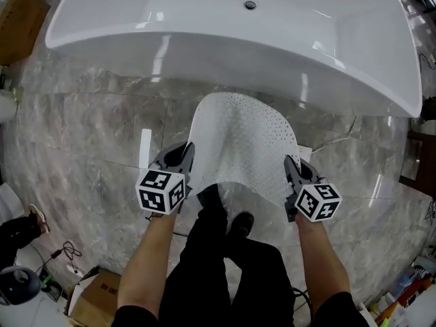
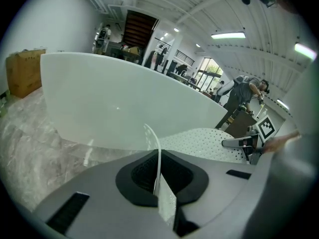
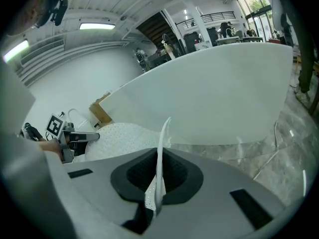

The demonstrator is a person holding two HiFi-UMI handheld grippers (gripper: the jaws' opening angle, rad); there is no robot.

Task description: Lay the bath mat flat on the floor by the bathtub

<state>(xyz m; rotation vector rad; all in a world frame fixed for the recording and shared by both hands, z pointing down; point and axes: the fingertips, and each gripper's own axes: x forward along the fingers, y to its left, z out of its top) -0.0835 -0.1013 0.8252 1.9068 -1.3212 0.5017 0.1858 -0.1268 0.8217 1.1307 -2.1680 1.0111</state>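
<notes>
Mat (image 1: pixel 240 136) corners hidden — inside left hand-held gripper (image 1: pixel 185 152), right hand-held gripper (image 1: pixel 291 163)

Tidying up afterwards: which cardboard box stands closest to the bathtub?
The upper-left cardboard box, right beside the bathtub; the other box sits lower left, by the person's legs.

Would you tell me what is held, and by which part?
The mat, by its near corners: left gripper on the left one, right gripper on the right.
</notes>
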